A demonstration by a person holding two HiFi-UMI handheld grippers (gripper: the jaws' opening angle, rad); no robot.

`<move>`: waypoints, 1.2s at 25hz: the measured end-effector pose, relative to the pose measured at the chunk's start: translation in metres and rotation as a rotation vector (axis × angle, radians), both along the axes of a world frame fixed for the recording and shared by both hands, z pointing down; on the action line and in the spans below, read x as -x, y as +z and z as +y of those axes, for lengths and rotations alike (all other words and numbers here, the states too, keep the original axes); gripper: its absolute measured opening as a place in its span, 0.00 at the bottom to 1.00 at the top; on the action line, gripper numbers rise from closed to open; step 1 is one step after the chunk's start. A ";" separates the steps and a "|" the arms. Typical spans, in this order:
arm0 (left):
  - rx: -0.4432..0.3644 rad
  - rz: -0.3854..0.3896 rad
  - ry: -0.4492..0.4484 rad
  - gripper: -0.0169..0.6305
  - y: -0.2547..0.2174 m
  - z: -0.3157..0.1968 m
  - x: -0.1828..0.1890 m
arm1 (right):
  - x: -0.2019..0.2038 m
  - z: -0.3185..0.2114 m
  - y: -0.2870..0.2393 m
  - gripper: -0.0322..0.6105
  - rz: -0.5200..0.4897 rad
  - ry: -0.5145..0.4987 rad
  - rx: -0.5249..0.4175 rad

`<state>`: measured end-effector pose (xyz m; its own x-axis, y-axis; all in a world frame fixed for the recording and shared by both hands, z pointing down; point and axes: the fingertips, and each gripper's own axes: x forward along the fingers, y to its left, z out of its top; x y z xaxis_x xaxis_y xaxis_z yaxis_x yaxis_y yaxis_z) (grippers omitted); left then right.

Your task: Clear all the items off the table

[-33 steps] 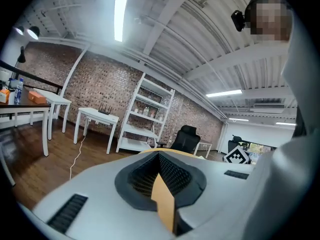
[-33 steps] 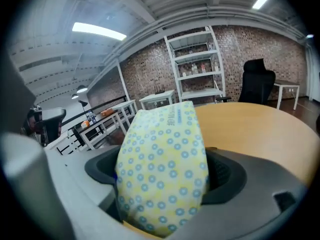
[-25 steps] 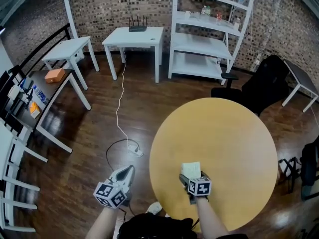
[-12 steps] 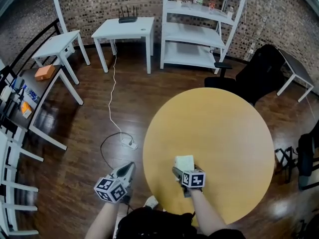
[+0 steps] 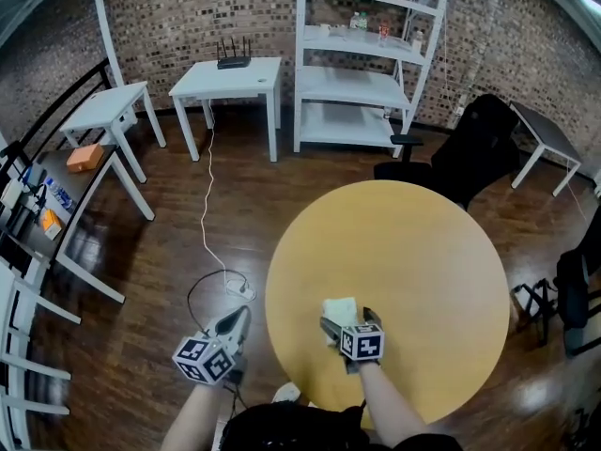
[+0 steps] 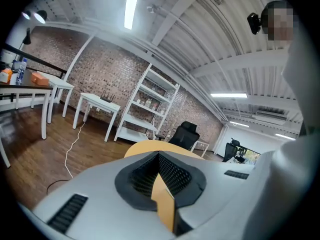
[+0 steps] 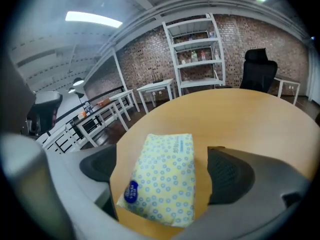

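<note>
One tissue pack (image 7: pixel 162 176) flat on one round table (image 5: pixel 423 252).

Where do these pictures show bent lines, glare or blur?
Head view: the fisheye bows the white shelf; lamps glare on the dark floor. Right gripper view: the tissue pack is sharp, the rim dark and blurred. Left gripper view: the ceiling lamp is overexposed.

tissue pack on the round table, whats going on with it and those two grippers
A person holds a hand-held gripper in each hand. The right hand-held gripper has its jaws either side of a yellow tissue pack lying on the round table. Those jaws have just been opening and do not clamp the pack. The left hand-held gripper is shut and empty, off the table's edge above the floor.
</note>
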<state>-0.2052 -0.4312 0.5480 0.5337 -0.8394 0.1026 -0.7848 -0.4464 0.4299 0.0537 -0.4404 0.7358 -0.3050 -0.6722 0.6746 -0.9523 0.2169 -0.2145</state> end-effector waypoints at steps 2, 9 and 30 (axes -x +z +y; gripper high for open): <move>-0.018 0.006 0.002 0.01 -0.005 0.000 -0.003 | 0.000 0.001 -0.021 0.95 -0.001 -0.002 -0.051; -0.128 0.023 0.033 0.01 -0.036 0.002 -0.034 | -0.031 0.010 -0.146 0.05 -0.008 0.032 -0.491; -0.275 0.122 0.145 0.01 -0.079 0.000 -0.095 | -0.093 0.055 -0.248 0.05 0.102 0.171 -0.815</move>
